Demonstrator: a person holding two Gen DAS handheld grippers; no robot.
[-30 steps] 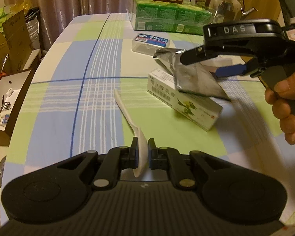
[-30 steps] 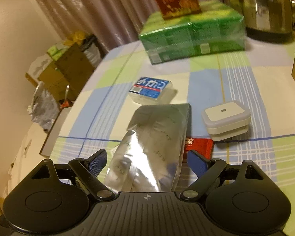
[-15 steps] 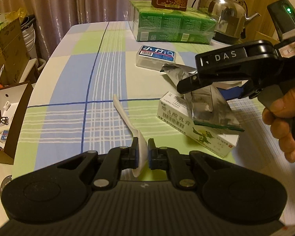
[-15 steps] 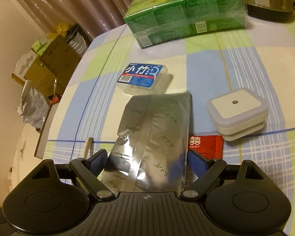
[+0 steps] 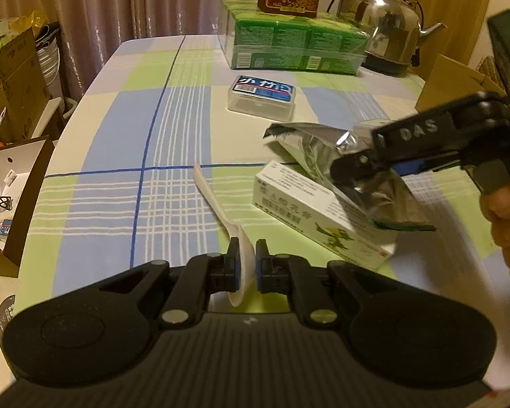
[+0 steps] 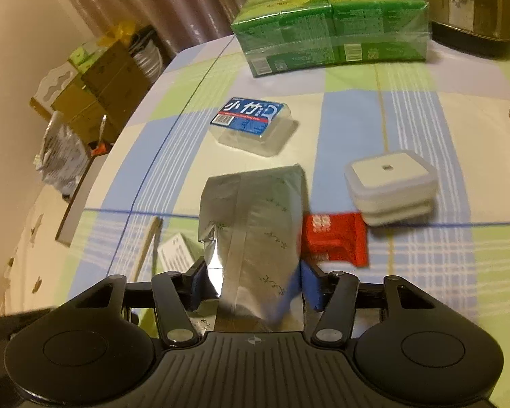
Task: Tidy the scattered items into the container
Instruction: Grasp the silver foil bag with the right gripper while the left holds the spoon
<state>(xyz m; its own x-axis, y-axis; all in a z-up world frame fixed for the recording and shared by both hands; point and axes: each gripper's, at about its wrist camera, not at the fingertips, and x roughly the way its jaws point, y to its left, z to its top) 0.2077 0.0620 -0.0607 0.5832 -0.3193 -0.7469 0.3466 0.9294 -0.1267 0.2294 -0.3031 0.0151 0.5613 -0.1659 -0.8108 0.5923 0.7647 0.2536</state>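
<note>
Above the checked surface (image 5: 125,156), the right tongs (image 6: 253,284) grip a silver foil pouch (image 6: 255,224) by its lower end, held clear over the medicine box (image 5: 309,217). It looks light, crinkly and slippery, so a pinch near the sealed edge seems safest. The left tongs (image 5: 244,265) are clamped on a white plastic spoon (image 5: 217,207), stiff and light.

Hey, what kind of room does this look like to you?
Probably a lived-in home dining area: a table with a checked tablecloth, a steel kettle beside a green tissue pack, curtains behind, and cardboard boxes stacked alongside.
</note>
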